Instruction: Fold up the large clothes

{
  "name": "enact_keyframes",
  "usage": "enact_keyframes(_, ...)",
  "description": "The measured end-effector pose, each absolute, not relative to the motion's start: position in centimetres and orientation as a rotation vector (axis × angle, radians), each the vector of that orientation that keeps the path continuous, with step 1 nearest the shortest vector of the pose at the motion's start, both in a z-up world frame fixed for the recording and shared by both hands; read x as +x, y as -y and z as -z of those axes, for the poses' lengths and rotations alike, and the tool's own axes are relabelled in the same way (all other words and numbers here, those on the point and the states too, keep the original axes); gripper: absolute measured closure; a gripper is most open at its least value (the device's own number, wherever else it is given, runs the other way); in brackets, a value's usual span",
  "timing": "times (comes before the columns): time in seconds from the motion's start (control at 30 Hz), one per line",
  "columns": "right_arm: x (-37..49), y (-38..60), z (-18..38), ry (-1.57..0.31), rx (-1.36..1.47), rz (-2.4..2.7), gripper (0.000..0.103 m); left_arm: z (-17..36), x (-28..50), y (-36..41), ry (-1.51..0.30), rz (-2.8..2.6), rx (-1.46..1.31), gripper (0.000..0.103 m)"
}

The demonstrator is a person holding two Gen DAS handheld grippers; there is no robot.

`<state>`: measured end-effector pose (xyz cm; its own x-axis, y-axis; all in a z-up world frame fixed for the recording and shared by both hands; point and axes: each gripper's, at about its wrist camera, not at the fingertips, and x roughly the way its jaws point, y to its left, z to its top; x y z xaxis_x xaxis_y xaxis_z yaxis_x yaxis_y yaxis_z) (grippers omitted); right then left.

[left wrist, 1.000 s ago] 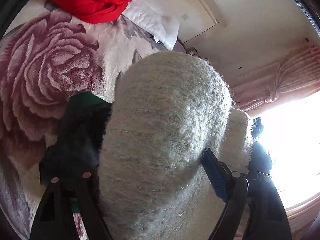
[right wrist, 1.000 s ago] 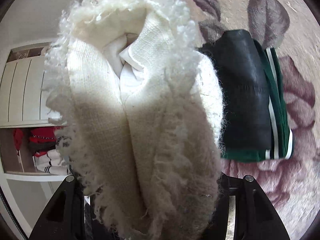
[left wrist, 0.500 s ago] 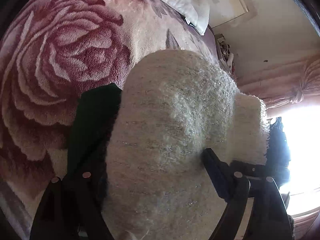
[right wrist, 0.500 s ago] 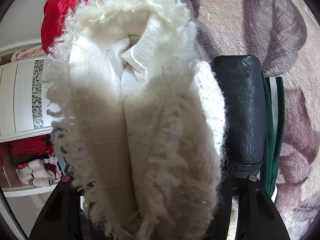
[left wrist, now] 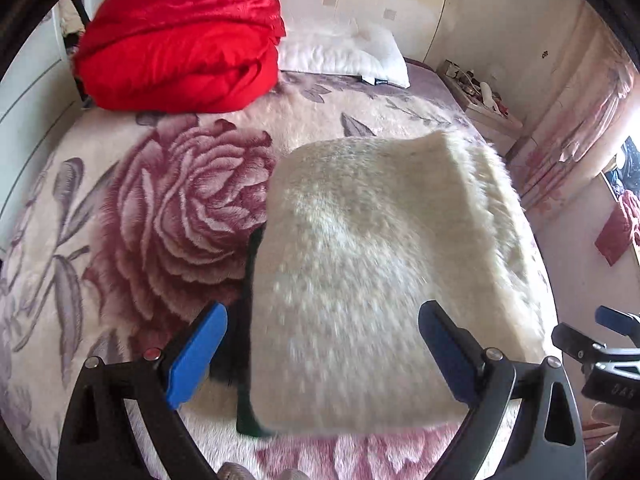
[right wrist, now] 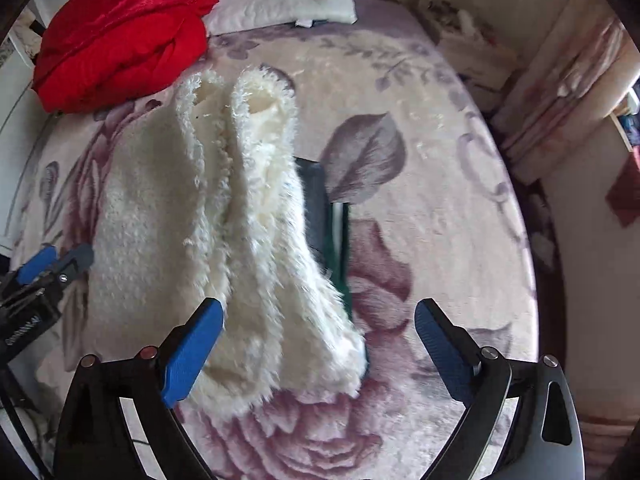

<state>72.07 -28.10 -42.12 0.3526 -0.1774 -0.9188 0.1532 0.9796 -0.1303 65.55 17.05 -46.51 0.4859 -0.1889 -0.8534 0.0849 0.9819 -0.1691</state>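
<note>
A: What is the biggest thing here?

B: The bed [left wrist: 132, 184], spread with a plush blanket printed with large wine-red roses and grey leaves. The pile looks short and velvety.

A: And on it?

B: At the head-end corner on the left lies a glossy red quilt [left wrist: 180, 36], bundled in soft rounded folds. Beside it along the head edge sits a white pillow [left wrist: 344, 54], flat and oblong.

A: Where is the garment being folded?

B: The cream fleece coat [left wrist: 372, 264] lies folded in the middle of the bed, a thick shaggy slab with a long woolly nap. From the right wrist view its two cuff openings [right wrist: 260, 100] point toward the head edge, showing a knit lining inside.

A: Anything under it?

B: A dark folded stack [right wrist: 320, 208], smooth black leather-like cloth over green fabric with white stripes, showing along the coat's side.

A: The grippers?

B: The left gripper [left wrist: 320, 332] has just spread its jaws wide; the blue ribbed pads stand clear of the fleece, pressing nothing. The right gripper [right wrist: 316, 324] has likewise just opened, its pads apart and free, with the coat's lower edge lying below and between them.
</note>
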Motion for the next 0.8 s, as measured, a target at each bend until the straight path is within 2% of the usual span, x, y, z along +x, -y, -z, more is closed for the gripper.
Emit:
enact_keyframes(0.1, 67.8, 28.2, 40.2, -1.152, -0.085, 0.301, 0.002, 44.3, 62.0, -17.5, -1.032, 0.149, -0.115, 0.005)
enact_keyframes(0.2, 64.6, 28.1, 35.8, -1.127, -0.095, 0.325, 0.002, 41.6, 58.6, -17.9, -1.002, 0.138, -0.113, 0.004)
enact_keyframes(0.5, 49.8, 24.4, 19.1, -0.953, -0.113, 0.306, 0.002, 29.4, 46.5, -19.2, -0.886, 0.122, -0.127, 0.004)
enact_keyframes(0.8, 35.7, 21.9, 6.0, -0.788, -0.08, 0.288, 0.002, 19.3, 34.5, -19.9, -0.764, 0.057, -0.084, 0.004)
